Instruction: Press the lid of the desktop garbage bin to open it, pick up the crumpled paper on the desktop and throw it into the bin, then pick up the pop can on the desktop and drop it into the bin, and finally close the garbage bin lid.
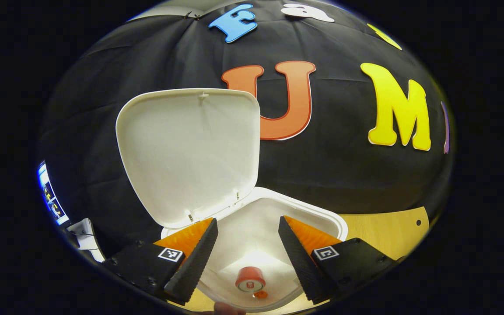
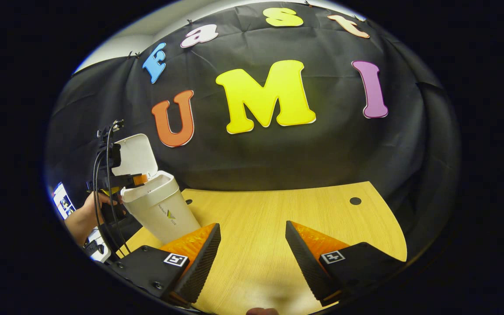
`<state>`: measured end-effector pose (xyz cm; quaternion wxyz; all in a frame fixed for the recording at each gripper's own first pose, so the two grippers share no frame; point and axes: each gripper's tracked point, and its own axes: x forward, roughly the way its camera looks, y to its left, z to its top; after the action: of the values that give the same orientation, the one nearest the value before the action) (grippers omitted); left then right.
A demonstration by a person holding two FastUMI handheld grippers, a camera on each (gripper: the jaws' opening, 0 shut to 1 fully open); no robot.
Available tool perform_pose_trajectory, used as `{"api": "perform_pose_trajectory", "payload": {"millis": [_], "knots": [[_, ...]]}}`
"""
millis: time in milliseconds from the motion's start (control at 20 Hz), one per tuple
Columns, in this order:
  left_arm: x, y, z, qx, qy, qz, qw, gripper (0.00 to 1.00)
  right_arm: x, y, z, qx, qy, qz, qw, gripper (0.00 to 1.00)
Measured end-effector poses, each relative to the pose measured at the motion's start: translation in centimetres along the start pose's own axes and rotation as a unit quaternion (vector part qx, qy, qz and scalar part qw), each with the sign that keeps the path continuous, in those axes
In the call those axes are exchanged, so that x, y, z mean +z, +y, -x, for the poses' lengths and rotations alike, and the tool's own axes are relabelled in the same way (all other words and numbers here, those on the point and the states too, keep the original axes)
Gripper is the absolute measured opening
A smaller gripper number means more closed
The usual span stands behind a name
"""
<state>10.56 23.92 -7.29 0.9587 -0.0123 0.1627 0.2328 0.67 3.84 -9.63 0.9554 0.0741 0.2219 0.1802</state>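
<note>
One step looks left to me: closing the lid. Judging from the left gripper view, the pop can (image 1: 250, 280) lies at the bottom of the garbage bin (image 1: 322, 216), red body w/ its end face up toward the camera. A small orange bit sits just beside it; can't tell what it is. Crumpled paper: I can't make it out inside the bin, and I spot none on the wooden surface (image 2: 278, 218) in the right gripper view, so I judge it's already in, likely hidden.

Left tool (image 1: 247, 256): jaws spread, nothing between them, hovering directly over the bin mouth and looking down into it. Lid (image 1: 188, 148) stands upright, hinged at the bin's rear rim, just beyond the left finger. From the right gripper view the same tool (image 2: 131, 180) sits at the bin's rim (image 2: 149, 186), w/ a person's hand (image 2: 88, 210) holding it.

Right tool (image 2: 252, 258): jaws spread, empty, held above the surface near its front edge, well apart from the bin. Bin stands (image 2: 160, 214) toward the surface's left side.

Next move, my judgement: left tool is nearest the job. It needs to lift clear of the opening, get behind or above the lid's top edge, and push it fwd and down until it latches. Risk: bin looks light and may tip or slide under an off-centre push; the right tool could steady the body if req'd.
</note>
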Motion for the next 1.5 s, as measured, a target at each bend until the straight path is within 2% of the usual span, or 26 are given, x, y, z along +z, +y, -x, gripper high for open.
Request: {"api": "perform_pose_trajectory", "payload": {"millis": [200, 350, 600, 750, 850, 1100, 1250, 1500], "knots": [[3.8, -1.1, 2.3, 0.010, -0.031, 0.034, 0.999, 0.94, 0.0, -0.7, 0.5, -0.001, -0.001, 0.002, 1.000, 0.94], [8.2, -1.6, 3.6, 0.028, -0.071, 0.037, 0.996, 0.94, 0.3, -1.3, 0.8, -0.001, -0.004, -0.001, 1.000, 0.94], [15.5, -1.3, 3.4, 0.058, -0.117, 0.059, 0.990, 0.94, 2.4, -1.3, 1.3, 0.010, -0.030, 0.036, 0.999, 0.95], [18.0, 0.1, 2.3, 0.081, -0.126, 0.066, 0.987, 0.93, 3.2, -0.9, 1.4, 0.019, -0.034, 0.037, 0.999, 0.95], [18.9, 2.5, 1.5, 0.118, -0.120, 0.084, 0.982, 0.93, 3.6, -0.5, 1.4, 0.027, -0.034, 0.038, 0.998, 0.95], [19.5, 7.9, -0.2, 0.232, -0.079, 0.116, 0.962, 0.92, 4.5, -0.1, 0.8, 0.034, -0.033, 0.048, 0.998, 0.95], [18.6, 8.6, -1.8, 0.248, -0.050, 0.145, 0.956, 0.92, 5.4, -0.3, 0.4, 0.032, -0.035, 0.049, 0.998, 0.95], [16.4, 8.4, -3.5, 0.267, -0.007, 0.153, 0.951, 0.92, 5.5, -0.6, -0.1, 0.029, -0.031, 0.047, 0.998, 0.95]]}}
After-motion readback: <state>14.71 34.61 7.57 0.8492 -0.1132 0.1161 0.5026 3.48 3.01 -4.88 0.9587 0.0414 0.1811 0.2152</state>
